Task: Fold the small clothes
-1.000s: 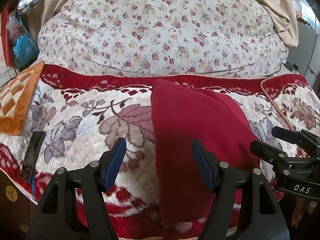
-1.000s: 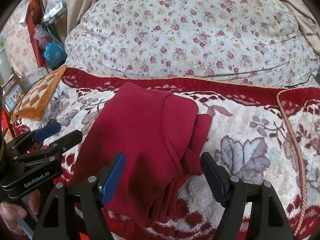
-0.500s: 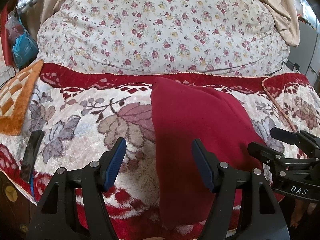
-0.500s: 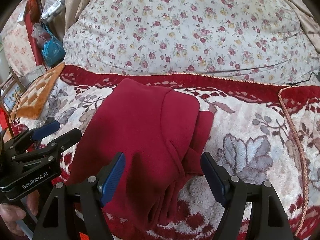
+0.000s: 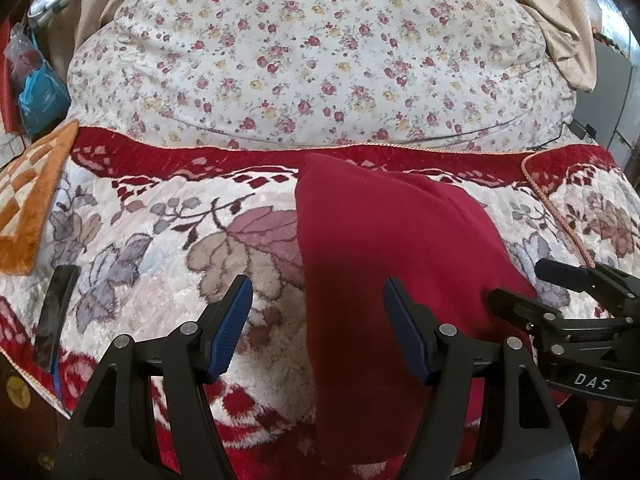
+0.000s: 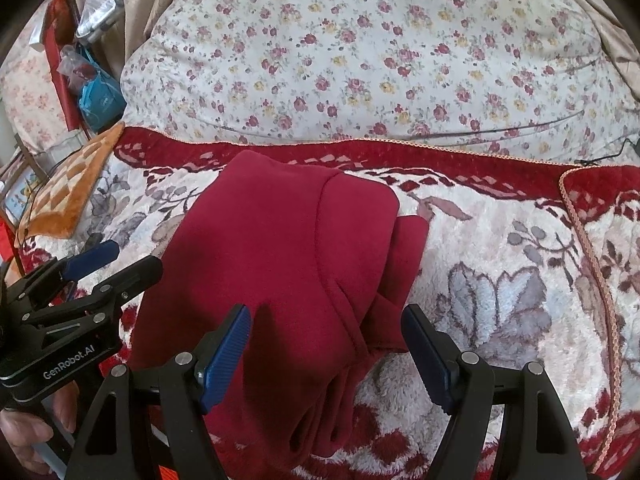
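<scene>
A dark red garment (image 5: 380,248) (image 6: 288,240) lies folded lengthwise on the red-and-cream floral blanket (image 5: 160,240) (image 6: 500,260). My left gripper (image 5: 318,304) hovers open above its left edge, nothing between the blue pads. My right gripper (image 6: 326,336) hangs open over the garment's near right side, where layered folds show; its pads touch no cloth. In the left wrist view the right gripper (image 5: 516,280) reaches in from the right edge. In the right wrist view the left gripper (image 6: 132,258) shows at lower left, with a hand (image 6: 24,432) under it.
A large floral quilt bundle (image 5: 320,60) (image 6: 380,52) rises behind the blanket. An orange checked cushion (image 5: 24,196) (image 6: 68,192) lies at the left. A dark phone-like slab (image 5: 54,312) rests on the blanket's left edge. Bags (image 6: 92,80) hang at far left.
</scene>
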The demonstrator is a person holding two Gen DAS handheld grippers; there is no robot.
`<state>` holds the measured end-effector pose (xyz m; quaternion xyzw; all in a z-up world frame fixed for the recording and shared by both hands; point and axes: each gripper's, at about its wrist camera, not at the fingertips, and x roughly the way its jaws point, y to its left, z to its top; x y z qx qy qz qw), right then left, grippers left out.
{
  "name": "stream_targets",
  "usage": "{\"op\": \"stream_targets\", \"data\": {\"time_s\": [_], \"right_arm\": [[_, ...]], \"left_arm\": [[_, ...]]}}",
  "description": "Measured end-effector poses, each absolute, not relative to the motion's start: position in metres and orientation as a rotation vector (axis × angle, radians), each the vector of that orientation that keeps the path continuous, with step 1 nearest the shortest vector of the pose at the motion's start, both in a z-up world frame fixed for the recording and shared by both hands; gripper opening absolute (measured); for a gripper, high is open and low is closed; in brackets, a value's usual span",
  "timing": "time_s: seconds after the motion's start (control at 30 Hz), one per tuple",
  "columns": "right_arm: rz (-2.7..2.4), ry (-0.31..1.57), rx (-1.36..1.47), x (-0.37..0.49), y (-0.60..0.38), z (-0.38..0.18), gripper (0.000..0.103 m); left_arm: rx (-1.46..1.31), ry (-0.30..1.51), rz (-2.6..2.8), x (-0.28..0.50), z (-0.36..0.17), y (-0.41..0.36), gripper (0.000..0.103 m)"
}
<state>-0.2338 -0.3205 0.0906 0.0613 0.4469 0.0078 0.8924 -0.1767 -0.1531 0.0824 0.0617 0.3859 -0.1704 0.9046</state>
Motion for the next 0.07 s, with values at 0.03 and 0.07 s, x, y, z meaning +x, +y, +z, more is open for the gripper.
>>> {"op": "stream_targets", "data": {"time_s": [0.03, 0.07], "right_arm": [[0.016, 0.93, 0.128, -0.2332, -0.3206, 0.0895, 0.075], [0.015, 0.931, 0.13, -0.2326, -0.3213, 0.0885, 0.075]], "left_arm": [[0.123, 0.801, -0.361, -0.1749, 0.082, -0.1527, 0.068], [0.121, 0.805, -0.365, -0.1729, 0.0818, -0.1524, 0.068]]}}
